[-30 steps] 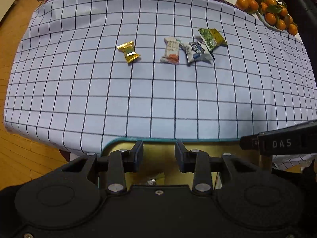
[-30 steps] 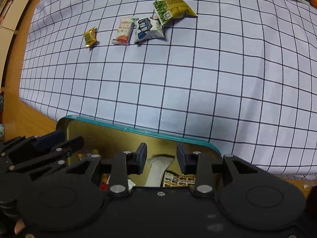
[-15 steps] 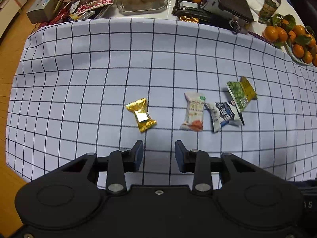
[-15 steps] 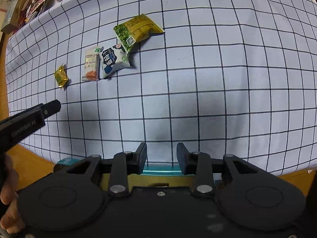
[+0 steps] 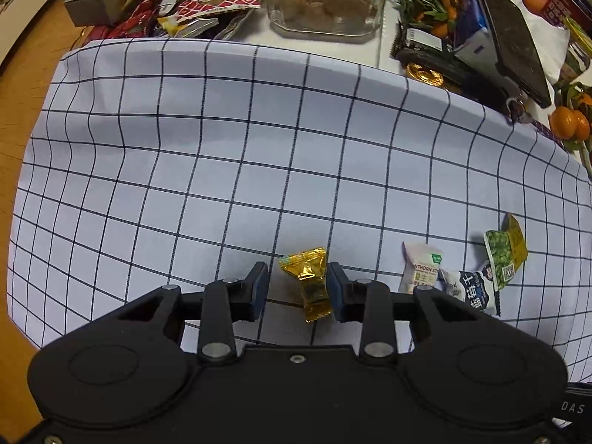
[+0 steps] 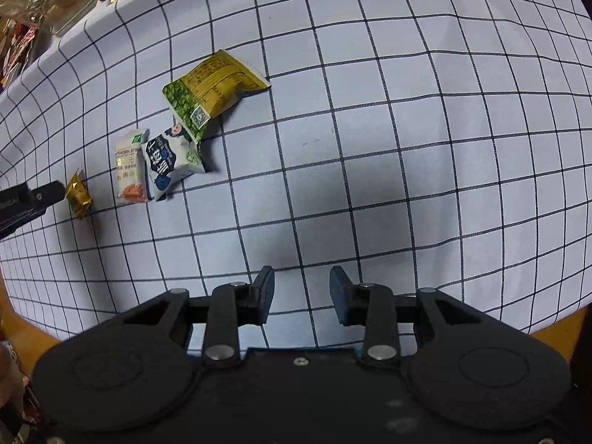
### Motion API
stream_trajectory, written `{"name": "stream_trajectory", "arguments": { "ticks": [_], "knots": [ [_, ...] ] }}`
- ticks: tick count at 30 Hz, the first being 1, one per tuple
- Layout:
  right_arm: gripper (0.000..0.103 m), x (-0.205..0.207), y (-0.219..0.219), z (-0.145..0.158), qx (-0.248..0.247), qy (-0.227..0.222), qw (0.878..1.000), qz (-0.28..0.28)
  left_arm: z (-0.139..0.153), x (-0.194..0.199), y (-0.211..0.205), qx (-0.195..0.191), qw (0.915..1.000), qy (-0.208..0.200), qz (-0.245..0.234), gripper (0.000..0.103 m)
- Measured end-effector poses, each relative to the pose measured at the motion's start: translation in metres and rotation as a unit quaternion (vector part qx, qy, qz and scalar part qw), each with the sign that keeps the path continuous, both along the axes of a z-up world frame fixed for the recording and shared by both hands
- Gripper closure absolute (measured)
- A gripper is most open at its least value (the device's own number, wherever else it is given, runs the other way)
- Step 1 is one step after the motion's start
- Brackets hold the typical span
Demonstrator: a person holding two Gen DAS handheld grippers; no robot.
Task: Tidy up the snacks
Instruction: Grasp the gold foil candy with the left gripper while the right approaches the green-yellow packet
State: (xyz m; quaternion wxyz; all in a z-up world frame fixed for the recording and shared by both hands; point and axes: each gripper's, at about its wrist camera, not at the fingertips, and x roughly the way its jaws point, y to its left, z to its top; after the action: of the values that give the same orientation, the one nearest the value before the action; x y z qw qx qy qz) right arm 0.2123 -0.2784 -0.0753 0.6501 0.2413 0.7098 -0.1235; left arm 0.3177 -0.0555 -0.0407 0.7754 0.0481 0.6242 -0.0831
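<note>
- Left gripper (image 5: 298, 292) poised over the gold candy (image 5: 309, 283), fingers (image 5: 257, 290) spread either side, not yet pinching.
- Candy flat on the checked cloth (image 5: 222, 148) of the worktop, toward its left edge; long axis running along the gap, so the wrapper's narrow width faces the fingers.
- Candy closer to the right-hand finger, perhaps brushing it; hard to tell.
- Right gripper (image 6: 301, 294) empty, fingers apart, well away from the other snack packets (image 6: 174, 159).

Both wrist views are aimed steeply down at the checked cloth (image 5: 259, 148), close above it. The same snack row is shared: the gold candy (image 5: 309, 281) (image 6: 78, 199) sits nearest in the left view, far left in the right.
</note>
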Motion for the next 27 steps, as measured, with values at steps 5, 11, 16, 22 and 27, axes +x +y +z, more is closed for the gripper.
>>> {"name": "stream_trajectory", "arguments": {
  "ticks": [5, 11, 16, 22, 27],
  "knots": [
    [0.068, 0.011, -0.007, 0.004, -0.059, -0.029, 0.998, -0.024, -0.001, 0.005, 0.009, -0.006, 0.9998, 0.006, 0.019, 0.06],
    [0.068, 0.04, -0.009, 0.023, -0.092, -0.071, 0.992, -0.038, -0.009, 0.005, 0.006, -0.011, 0.9997, 0.023, 0.003, 0.06],
    [0.068, 0.069, -0.003, 0.031, -0.082, -0.11, 0.99, -0.041, -0.017, 0.006, 0.004, -0.005, 0.9992, 0.038, 0.007, 0.06],
    [0.067, 0.084, -0.001, 0.019, -0.091, -0.127, 0.987, -0.044, -0.025, 0.007, -0.002, 0.01, 0.9991, 0.042, 0.002, 0.06],
    [0.067, 0.088, -0.005, 0.001, -0.076, -0.123, 0.988, -0.062, -0.034, 0.008, -0.005, 0.016, 0.9985, 0.052, 0.0, 0.06]
  ]
}}
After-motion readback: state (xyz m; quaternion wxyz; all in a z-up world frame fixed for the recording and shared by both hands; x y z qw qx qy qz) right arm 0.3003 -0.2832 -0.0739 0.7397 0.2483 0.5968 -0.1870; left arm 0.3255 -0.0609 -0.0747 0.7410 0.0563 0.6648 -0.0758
